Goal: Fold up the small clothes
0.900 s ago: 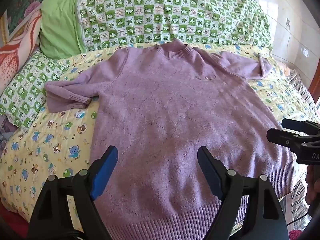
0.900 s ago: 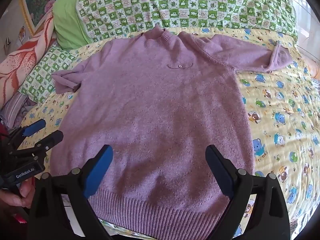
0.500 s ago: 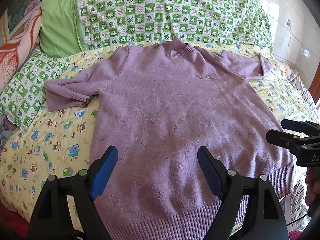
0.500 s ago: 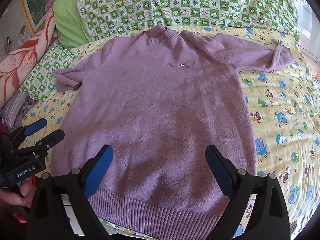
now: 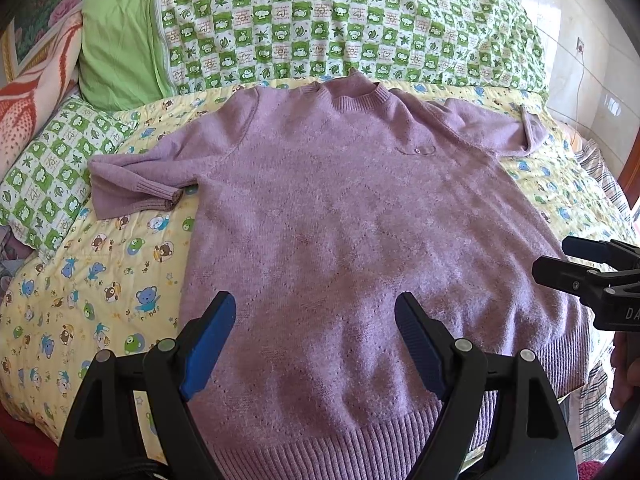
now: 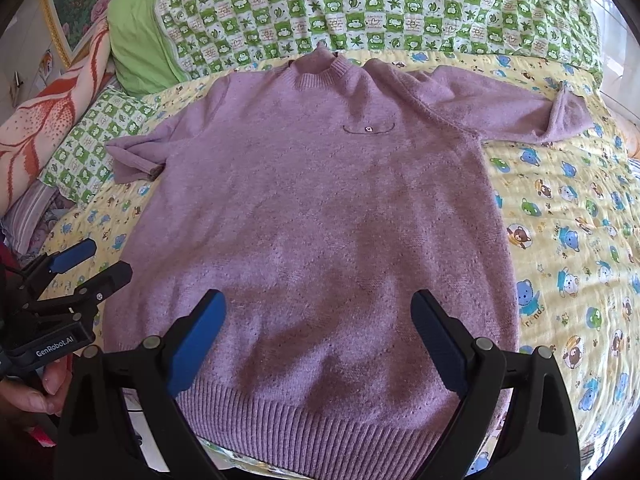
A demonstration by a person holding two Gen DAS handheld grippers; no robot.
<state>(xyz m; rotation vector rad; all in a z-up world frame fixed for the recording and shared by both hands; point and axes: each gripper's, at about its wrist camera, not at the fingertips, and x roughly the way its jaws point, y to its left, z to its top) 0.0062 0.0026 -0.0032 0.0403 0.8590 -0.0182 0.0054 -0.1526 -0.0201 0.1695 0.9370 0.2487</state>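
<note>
A lilac knitted sweater lies flat, front up, on the bed; it also shows in the right wrist view. Its collar points away from me, its ribbed hem is nearest. The left sleeve is folded back on itself, the right sleeve stretches out with its cuff turned up. My left gripper is open and empty above the lower left body. My right gripper is open and empty above the lower middle. Each gripper shows in the other's view: the right one, the left one.
A yellow quilt with cartoon bears covers the bed. Green checked pillows lie behind the collar, a smaller one at the left. A red and cream blanket lies far left. The bed's near edge runs just under the hem.
Both grippers have drifted slightly; the sweater sits a touch lower in the right wrist view. Nothing was gripped or released.
</note>
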